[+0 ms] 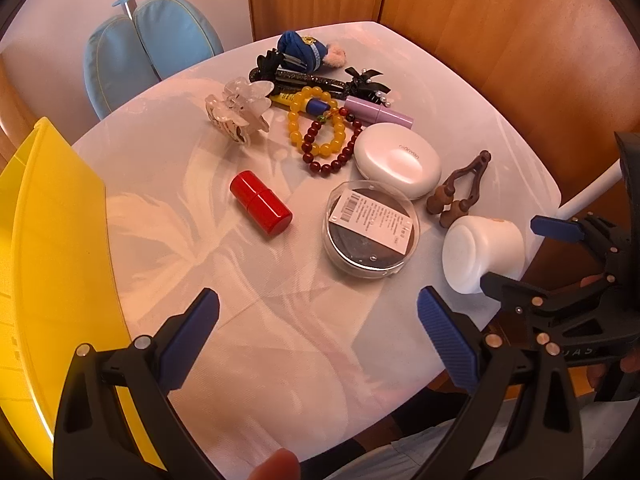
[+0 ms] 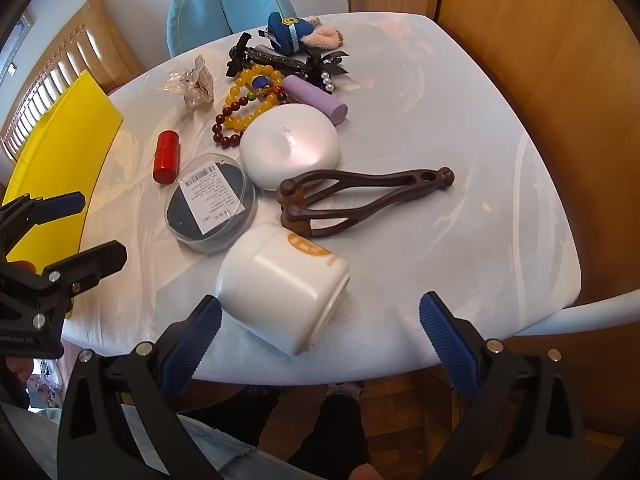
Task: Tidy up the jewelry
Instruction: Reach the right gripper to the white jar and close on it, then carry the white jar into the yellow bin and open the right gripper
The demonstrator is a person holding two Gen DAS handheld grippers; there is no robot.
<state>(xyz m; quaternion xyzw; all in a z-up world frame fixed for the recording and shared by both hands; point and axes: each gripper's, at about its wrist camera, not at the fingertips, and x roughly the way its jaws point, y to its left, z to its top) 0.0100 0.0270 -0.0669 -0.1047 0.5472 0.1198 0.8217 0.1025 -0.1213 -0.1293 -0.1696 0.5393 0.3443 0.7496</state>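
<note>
Both grippers hover over the near edge of the white tabletop [image 1: 160, 184], fingers spread wide and holding nothing. The left gripper [image 1: 318, 340] sits beside a yellow tray [image 1: 60, 216] at its 9 o'clock; the right gripper [image 2: 320, 332] has a white jar [image 2: 280, 288] lying on its side just ahead, at 12 o'clock, close to its left finger.

The jewelry lies toward the far side: a yellow bead bracelet [image 1: 316, 124] overlapping a dark red bead bracelet [image 1: 332, 152], touching a white oval case [image 1: 398, 160]. At their 9 o'clock lies a translucent hair claw [image 1: 240, 108]; at 12 o'clock, black hair clips [image 1: 304, 80], perhaps beaded. A red cylinder [image 1: 260, 202] and a clear round box [image 1: 370, 228] lie nearer.
</note>
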